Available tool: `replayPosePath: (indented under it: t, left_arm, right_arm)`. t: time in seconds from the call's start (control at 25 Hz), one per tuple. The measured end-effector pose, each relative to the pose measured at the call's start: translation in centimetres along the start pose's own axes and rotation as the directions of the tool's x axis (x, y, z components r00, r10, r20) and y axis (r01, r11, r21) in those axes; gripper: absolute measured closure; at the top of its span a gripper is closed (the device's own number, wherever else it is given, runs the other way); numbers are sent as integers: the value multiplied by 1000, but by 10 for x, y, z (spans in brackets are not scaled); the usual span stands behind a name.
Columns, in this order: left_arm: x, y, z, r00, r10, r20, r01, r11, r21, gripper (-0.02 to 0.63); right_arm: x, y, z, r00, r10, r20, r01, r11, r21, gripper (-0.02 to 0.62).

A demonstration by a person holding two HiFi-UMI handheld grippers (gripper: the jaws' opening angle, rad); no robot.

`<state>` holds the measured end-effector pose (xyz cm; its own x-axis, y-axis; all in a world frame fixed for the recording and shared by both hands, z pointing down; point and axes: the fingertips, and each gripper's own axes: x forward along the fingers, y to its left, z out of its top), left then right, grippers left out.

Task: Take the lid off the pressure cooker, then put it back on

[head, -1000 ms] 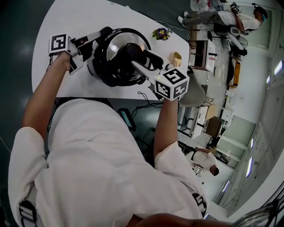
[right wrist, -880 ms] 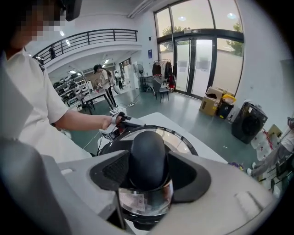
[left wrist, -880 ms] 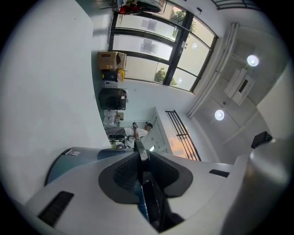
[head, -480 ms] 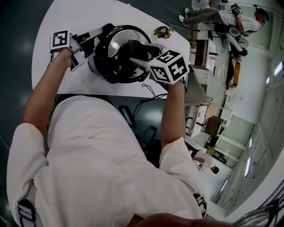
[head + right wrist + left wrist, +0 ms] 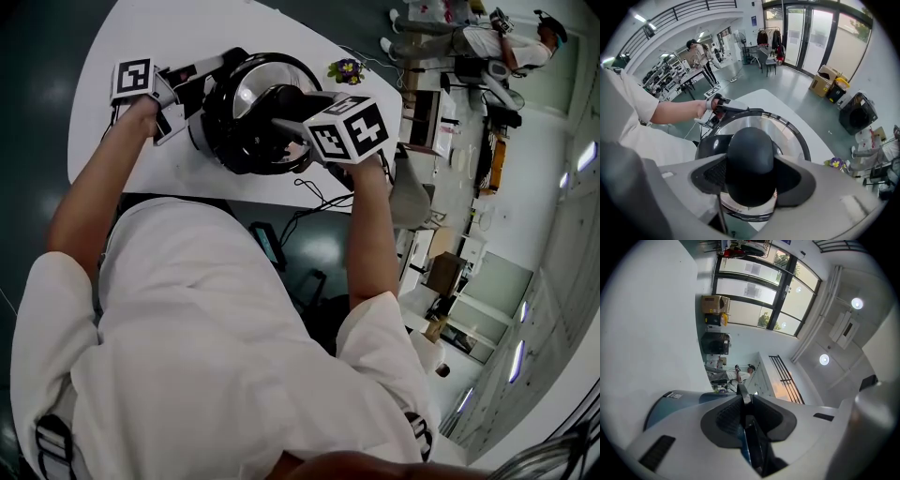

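Pinching the thin black side handle (image 5: 751, 441) with its jaws almost together, the left gripper (image 5: 217, 64) is bracing the pressure cooker (image 5: 230, 155) from about ten o'clock. The cooker is standing on the white table (image 5: 122, 159) with its lid (image 5: 246, 89) on. At the lid's centre, the domed black knob (image 5: 750, 154) is filling the gap of the right gripper (image 5: 751, 174), which is pointing steeply down from the four o'clock side. Its jaws have just been opening and are standing wide around the knob, seemingly not clamping it yet. The lid is looking like stiff, heavy steel, polished and slippery toward the rim, so the knob is offering the only sound hold. Gripping it squarely and low is looking safest, since pads are likely sliding up off the glossy dome. The lid is probably needing a twist before lifting free.
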<state>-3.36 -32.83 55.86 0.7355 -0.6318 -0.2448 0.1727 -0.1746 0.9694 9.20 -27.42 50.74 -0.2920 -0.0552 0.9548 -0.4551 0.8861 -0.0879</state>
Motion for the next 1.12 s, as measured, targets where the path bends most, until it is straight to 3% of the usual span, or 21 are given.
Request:
replayPosePath:
  t: [0.2,0.84,1.12]
  left_arm:
    - [1,-7,-1,1000,-9,-3,9,1000,14,531]
    - [0,-14,-1,1000,8,-2,-8,1000,24,531]
    - [-1,-12,-3,1000,16,0,-16,1000,18,530]
  right_arm:
    - [-5,1,1,999,-13,37,12,1000,28,324]
    - [-9,1,5,999,-35,10,34,994,106,319]
    - [-10,-2,6,998,-63,-3,62,976,208,319]
